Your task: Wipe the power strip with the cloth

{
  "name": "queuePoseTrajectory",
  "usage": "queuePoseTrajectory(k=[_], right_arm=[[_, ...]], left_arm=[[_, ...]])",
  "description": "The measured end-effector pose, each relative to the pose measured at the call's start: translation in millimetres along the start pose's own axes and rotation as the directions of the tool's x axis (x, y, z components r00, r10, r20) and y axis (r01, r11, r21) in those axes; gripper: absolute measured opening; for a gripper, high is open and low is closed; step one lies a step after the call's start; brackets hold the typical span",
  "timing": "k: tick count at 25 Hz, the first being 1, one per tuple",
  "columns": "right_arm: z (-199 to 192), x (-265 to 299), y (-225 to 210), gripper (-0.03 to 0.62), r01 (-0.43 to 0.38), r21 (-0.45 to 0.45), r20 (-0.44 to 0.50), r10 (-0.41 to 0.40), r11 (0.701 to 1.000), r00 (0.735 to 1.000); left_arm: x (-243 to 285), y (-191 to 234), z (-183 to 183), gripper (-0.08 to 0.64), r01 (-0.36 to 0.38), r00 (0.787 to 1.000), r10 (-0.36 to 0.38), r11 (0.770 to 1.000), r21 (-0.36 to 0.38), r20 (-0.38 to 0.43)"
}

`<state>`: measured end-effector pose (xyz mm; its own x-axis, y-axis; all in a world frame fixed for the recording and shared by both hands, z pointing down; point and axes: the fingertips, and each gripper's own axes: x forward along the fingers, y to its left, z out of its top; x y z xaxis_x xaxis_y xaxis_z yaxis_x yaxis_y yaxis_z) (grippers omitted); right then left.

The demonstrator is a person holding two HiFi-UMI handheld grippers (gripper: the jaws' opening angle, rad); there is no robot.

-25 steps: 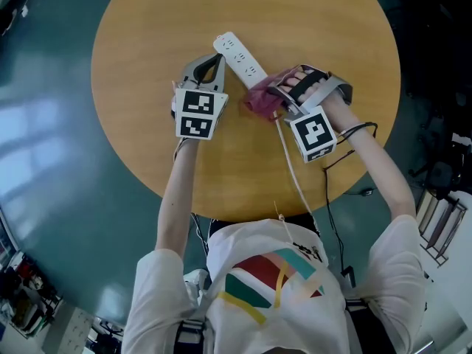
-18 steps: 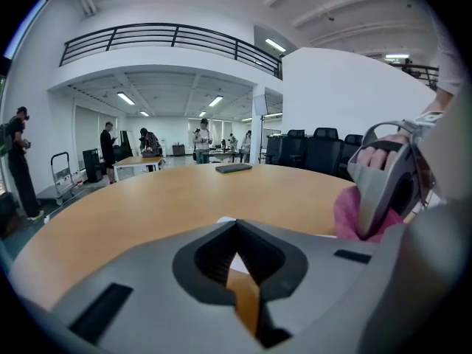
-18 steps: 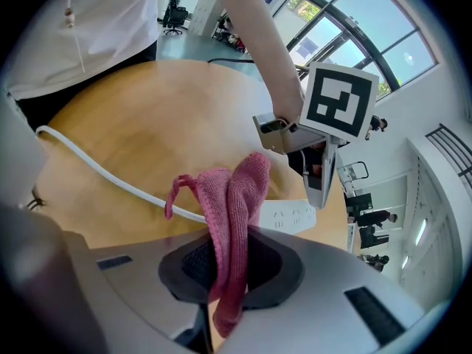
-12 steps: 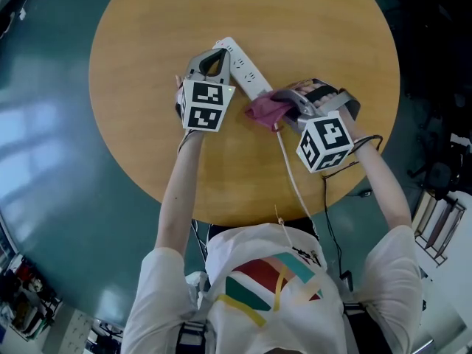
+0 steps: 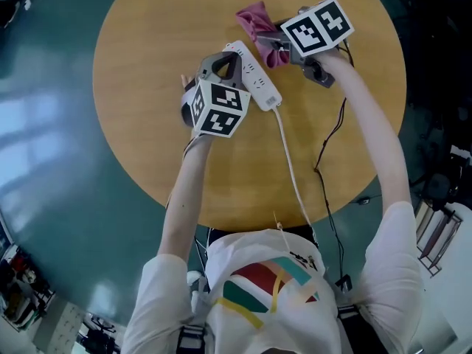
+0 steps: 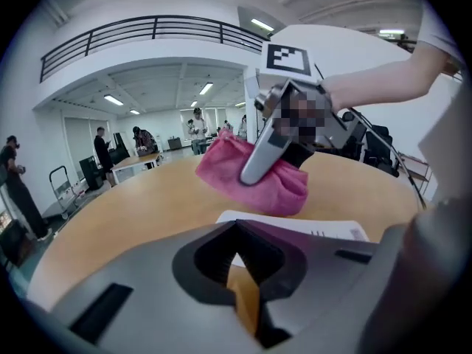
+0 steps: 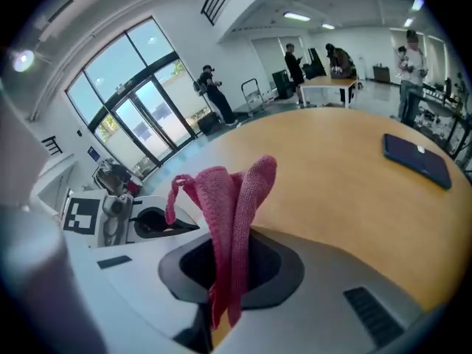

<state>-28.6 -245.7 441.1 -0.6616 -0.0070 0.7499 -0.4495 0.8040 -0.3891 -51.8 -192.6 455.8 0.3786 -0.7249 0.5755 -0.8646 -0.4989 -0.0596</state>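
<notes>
From the head view, my left gripper (image 5: 223,63) sits against the near-left edge of the power strip (image 5: 258,80), which lies slantwise near the middle of the round worktop (image 5: 147,87). Its cable (image 5: 289,161) trails back toward me. My right gripper (image 5: 279,44) is past the strip's far end with the pink cloth (image 5: 254,19) bunched beyond it, off the strip. I judge this to be the gap between wiping strokes. The next move calls for bringing the cloth down onto the strip's top and drawing it along the strip while the left gripper steadies it.

In the left gripper view my jaws are closed together with nothing between them, and the white strip lies just ahead of their tip. Whether the tip actually presses on the strip I can't tell — my own gripper body covers the contact. The cloth hangs at the other gripper just beyond.

In the right gripper view the jaws are clenched on the cloth, whose folds stand up free of the worktop. The strip itself is mostly hidden behind my left gripper here. A dark flat thing (image 7: 417,161) lies well apart on the worktop — too small to identify.
</notes>
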Motion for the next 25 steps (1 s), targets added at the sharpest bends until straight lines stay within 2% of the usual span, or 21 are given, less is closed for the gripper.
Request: queuePoseTrajectory(k=[3,5,10,17,21,25], right_arm=[[-2,23,3,0.040,-0.076,0.029,-0.095,0.079,0.997,0.992],[-3,35,1,0.040,-0.114,0.053,-0.118,0.120,0.992,0.986],[0,40,-4,0.040,-0.140,0.084,-0.119,0.150,0.987,0.982],[-4,30,4,0.040,-0.146,0.097,-0.093,0.155,0.985,0.984],[-38,21,18,0.040,-0.168,0.119,-0.129,0.183,0.979,0.975],[-95,-1,32,0.040,-0.199,0.193,-0.142,0.228,0.961,0.963]], left_arm=[[0,1,2,0.043,0.019,1.000,-0.019,0.999,-0.039,-0.003],[5,2,1,0.043,0.020,1.000,-0.020,0.999,-0.042,-0.015],[9,3,1,0.043,0.003,0.999,-0.003,1.000,-0.005,-0.036],[7,3,6,0.043,0.023,0.998,-0.024,1.000,-0.014,-0.065],[5,4,0,0.043,0.033,0.997,-0.033,0.999,0.001,-0.066],[5,-5,-2,0.043,0.044,0.997,-0.044,0.999,-0.006,-0.062]])
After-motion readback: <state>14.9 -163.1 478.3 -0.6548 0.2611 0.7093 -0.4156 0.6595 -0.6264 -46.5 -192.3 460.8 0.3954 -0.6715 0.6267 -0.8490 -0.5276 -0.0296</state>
